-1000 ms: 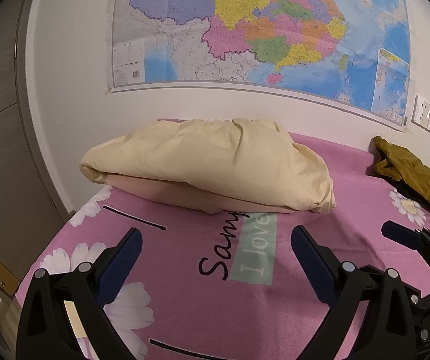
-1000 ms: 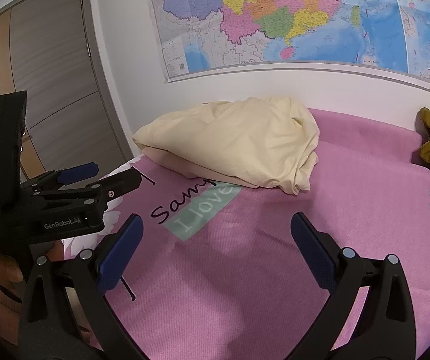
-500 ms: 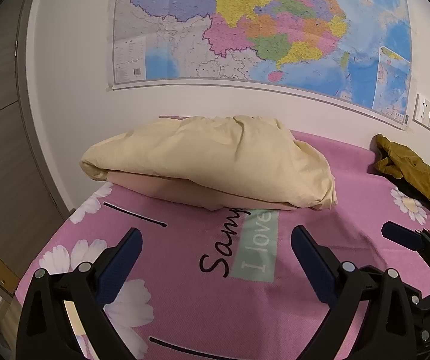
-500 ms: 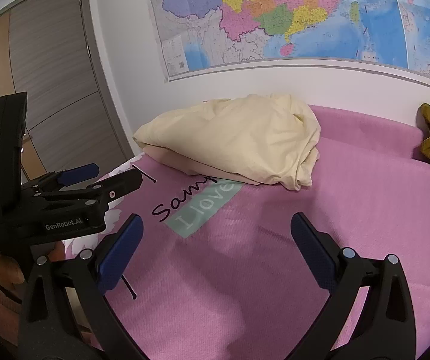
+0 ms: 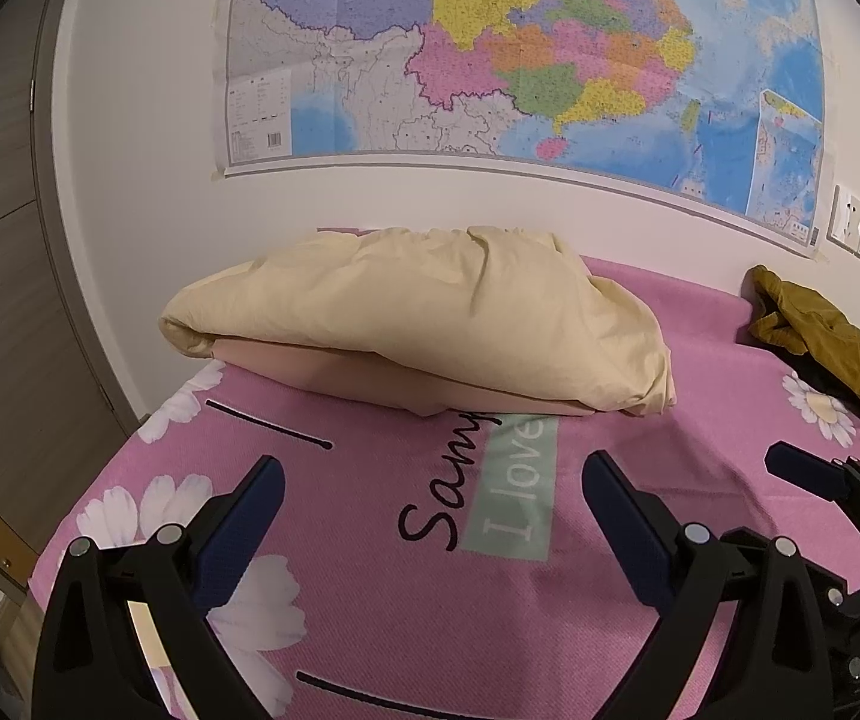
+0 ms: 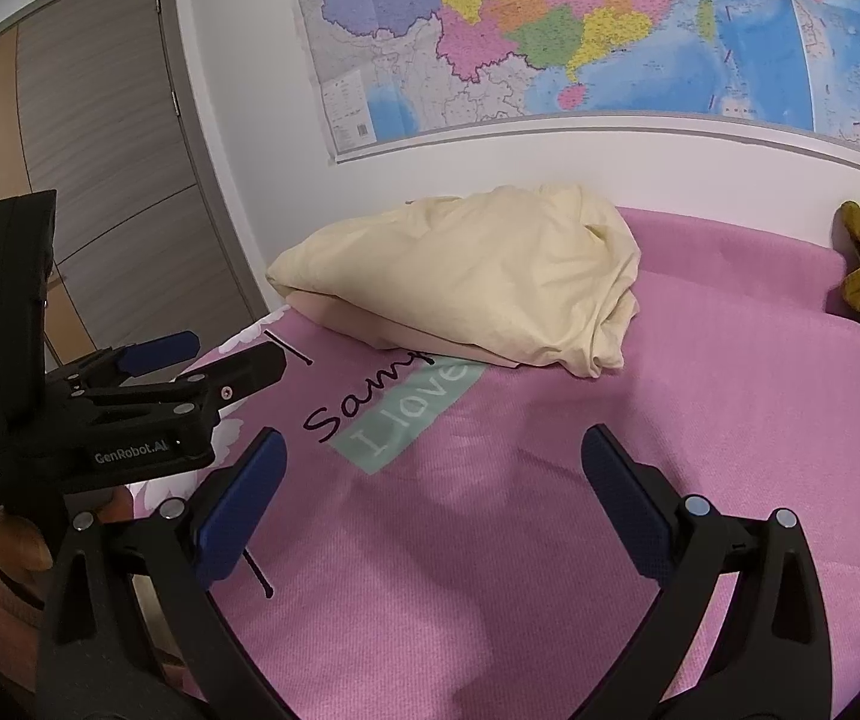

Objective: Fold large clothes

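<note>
Both grippers, left (image 5: 430, 498) & right (image 6: 430, 474), hover w/ fingers spread, empty, over pink bedsheet (image 6: 700, 420); views barely shifted in the last sec. Cream garment (image 5: 418, 318) lies bundled by wall, olive garment (image 5: 820, 336) crumpled far right; neither gripped.

"I love" on pink bedspread (image 5: 490, 630); "GenRobot.AI", "Data Acquisition System" on left claw (image 6: 232, 360).
</note>
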Available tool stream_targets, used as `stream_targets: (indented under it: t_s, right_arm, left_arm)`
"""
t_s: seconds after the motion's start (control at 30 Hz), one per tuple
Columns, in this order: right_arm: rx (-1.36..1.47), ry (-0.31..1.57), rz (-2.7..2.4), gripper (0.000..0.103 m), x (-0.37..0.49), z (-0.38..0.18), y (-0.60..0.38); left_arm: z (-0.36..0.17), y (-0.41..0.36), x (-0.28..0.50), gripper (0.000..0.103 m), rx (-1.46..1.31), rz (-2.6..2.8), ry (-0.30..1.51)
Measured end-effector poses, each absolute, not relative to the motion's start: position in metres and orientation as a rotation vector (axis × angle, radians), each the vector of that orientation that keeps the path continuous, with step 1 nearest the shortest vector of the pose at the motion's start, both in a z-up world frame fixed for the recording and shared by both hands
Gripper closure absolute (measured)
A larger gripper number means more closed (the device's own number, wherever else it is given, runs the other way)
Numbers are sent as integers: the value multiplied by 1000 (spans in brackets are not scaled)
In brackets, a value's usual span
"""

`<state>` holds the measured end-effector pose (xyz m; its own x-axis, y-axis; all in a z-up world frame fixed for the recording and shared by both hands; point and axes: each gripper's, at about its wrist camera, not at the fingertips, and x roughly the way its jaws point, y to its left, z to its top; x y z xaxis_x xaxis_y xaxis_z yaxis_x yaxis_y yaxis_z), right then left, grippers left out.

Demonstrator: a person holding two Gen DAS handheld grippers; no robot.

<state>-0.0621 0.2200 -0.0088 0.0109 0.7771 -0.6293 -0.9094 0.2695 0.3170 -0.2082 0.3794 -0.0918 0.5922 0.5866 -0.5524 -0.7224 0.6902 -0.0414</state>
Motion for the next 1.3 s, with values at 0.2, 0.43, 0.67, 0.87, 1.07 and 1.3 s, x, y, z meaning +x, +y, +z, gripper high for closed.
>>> stream_targets:
  t_s: [0.2,0.43,0.67,0.87,1.07,1.3]
  right_arm:
    - [-198,826,1327,6,-62,-9,220]
    - [-196,829,1326,6,-62,-9,219]
    - [-194,831,1322,6,-63,-9,219]
    - [-194,829,1322,6,-62,-9,220]
    - [-193,829,1322,6,-62,-9,221]
    - [-192,833,1325,6,-60,-9,221]
  left_arm:
    - [-93,380,-208,7,-279,771,539]
    - [-94,378,-207,7,-278,774,541]
    - [-95,378,-207,7,-280,771,544]
    - [-95,378,-207,7,-279,770,544]
    - [-96,378,-206,7,-280,768,545]
    - [-97,377,-204,7,-281,768,546]
